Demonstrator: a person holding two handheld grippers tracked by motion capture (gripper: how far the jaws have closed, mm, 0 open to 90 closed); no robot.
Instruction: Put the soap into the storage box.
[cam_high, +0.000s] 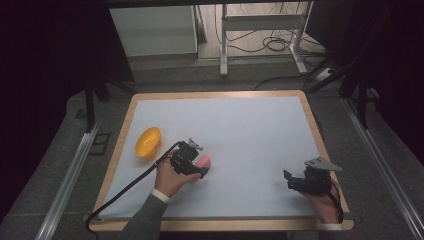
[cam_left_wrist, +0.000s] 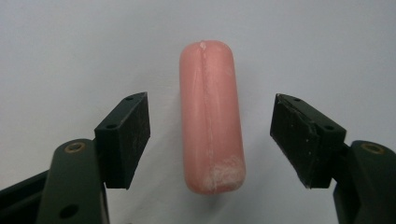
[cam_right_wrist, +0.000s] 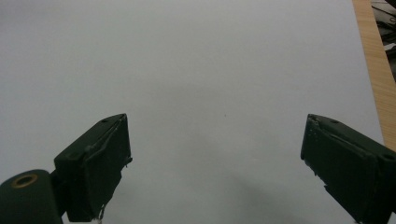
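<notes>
No readable text or labels anywhere.

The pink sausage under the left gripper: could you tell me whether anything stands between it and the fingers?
Nothing visible does. The pink sausage lies on the white mat between the left gripper's open fingers, with clear gaps on both sides.

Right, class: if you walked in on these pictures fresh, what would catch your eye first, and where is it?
The pink sausage stands out first, lying on the pale table sheet between the open jaws of the left gripper, with gaps on both sides. Next comes the yellow bowl near the table's left edge. The right gripper hovers open at the near right.
</notes>
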